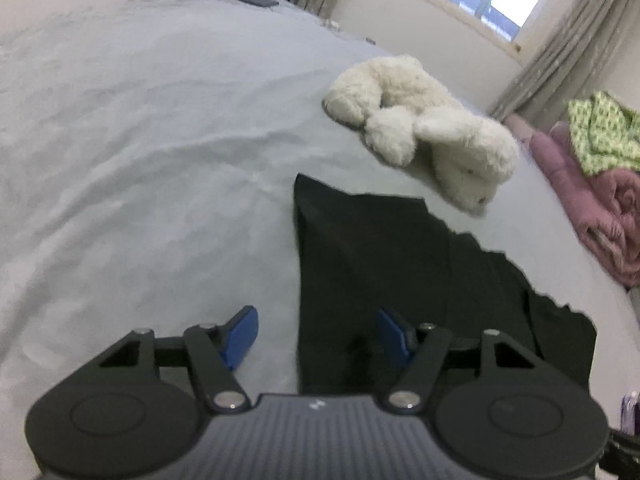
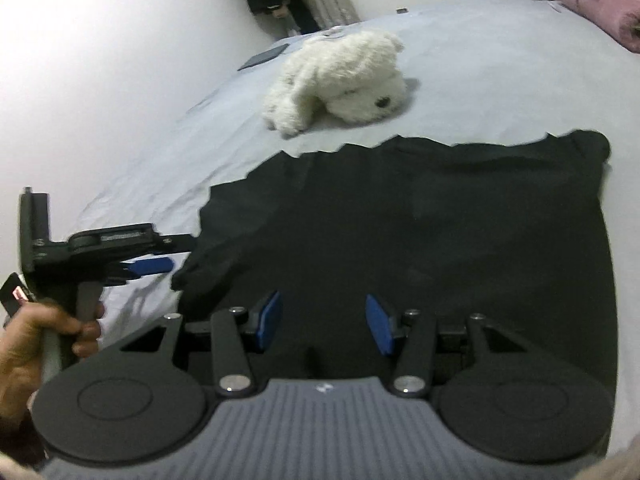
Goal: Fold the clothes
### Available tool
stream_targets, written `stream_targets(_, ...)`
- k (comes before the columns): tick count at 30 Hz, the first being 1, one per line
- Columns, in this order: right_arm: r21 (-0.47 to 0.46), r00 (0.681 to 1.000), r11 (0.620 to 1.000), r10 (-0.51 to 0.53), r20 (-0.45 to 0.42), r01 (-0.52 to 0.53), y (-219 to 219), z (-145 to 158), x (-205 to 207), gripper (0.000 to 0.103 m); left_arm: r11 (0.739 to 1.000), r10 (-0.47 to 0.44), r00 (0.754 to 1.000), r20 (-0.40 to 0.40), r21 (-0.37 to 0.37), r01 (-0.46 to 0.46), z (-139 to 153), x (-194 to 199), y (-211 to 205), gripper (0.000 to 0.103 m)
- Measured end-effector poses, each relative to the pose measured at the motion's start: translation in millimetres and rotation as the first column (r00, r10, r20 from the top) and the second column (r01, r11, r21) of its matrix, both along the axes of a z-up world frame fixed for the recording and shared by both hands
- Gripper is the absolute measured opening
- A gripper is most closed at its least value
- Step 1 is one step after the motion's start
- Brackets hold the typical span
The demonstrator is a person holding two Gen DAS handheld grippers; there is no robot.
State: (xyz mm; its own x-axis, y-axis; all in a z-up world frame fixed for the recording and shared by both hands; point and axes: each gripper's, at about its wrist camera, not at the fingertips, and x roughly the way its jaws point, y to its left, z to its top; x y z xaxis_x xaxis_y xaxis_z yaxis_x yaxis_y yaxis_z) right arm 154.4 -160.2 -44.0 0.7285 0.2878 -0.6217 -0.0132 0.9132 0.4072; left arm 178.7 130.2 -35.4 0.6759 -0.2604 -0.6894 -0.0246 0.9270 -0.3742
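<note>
Black garment (image 2: pixel 440 240) lies spread flat on the grey bedsheet (image 1: pixel 140 160), just in front of the white plush toy (image 1: pixel 424 128). Your left gripper (image 1: pixel 316 338) stands spread at the cloth's left edge, nothing pinched between its blue pads. Your right gripper (image 2: pixel 323 322) hangs over the garment's near middle, jaws apart and empty.

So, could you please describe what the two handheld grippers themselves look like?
Both the left gripper and right gripper match: a ribbed grey body with a small white logo, two round black discs, black linkage bars with silver pins, and blue finger pads.
</note>
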Motion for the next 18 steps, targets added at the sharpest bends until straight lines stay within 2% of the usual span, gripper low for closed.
stream_targets(1, 0.003, 1.0, 1.0, 0.005, 0.0, -0.005, 2.2, 1.5, 2.0, 0.052, 1.0, 0.002, 1.0, 0.013, -0.026, -0.001, -2.6, 1.0, 0.4, 0.057)
stream_targets(3, 0.008, 1.0, 1.0, 0.013, -0.002, -0.013, 6.6, 4.5, 6.6, 0.052, 0.996, 0.004, 0.999, 0.031, -0.093, -0.001, -8.6, 2.9, 3.3, 0.041)
stream_targets(4, 0.011, 1.0, 1.0, 0.017, -0.002, -0.017, 8.8, 6.3, 9.1, 0.052, 0.992, 0.005, 0.999, 0.038, -0.13, 0.0, -11.8, 3.7, 5.2, 0.037)
stream_targets(6, 0.022, 1.0, 0.999, 0.023, 0.004, -0.023, 13.6, 11.2, 15.2, 0.052, 0.982, 0.007, 0.999, 0.051, -0.188, 0.003, -17.5, 5.5, 7.6, 0.014)
stream_targets(7, 0.034, 1.0, 0.999, 0.025, 0.007, -0.025, 15.4, 13.4, 18.1, 0.052, 0.978, 0.002, 0.998, 0.06, -0.21, 0.011, -18.7, 6.3, 7.9, 0.011)
stream_targets(13, 0.115, 0.999, 0.993, 0.036, 0.023, -0.039, 28.8, 23.6, 39.5, 0.052, 0.96, -0.044, 0.982, 0.183, -0.264, 0.092, -4.6, 4.0, 2.7, 0.006)
stream_targets(18, 0.158, 1.0, 0.987, 0.018, 0.025, -0.022, 34.0, 27.6, 56.0, 0.052, 0.927, -0.132, 0.957, 0.258, -0.31, 0.211, 1.3, 4.2, -11.0, 0.001)
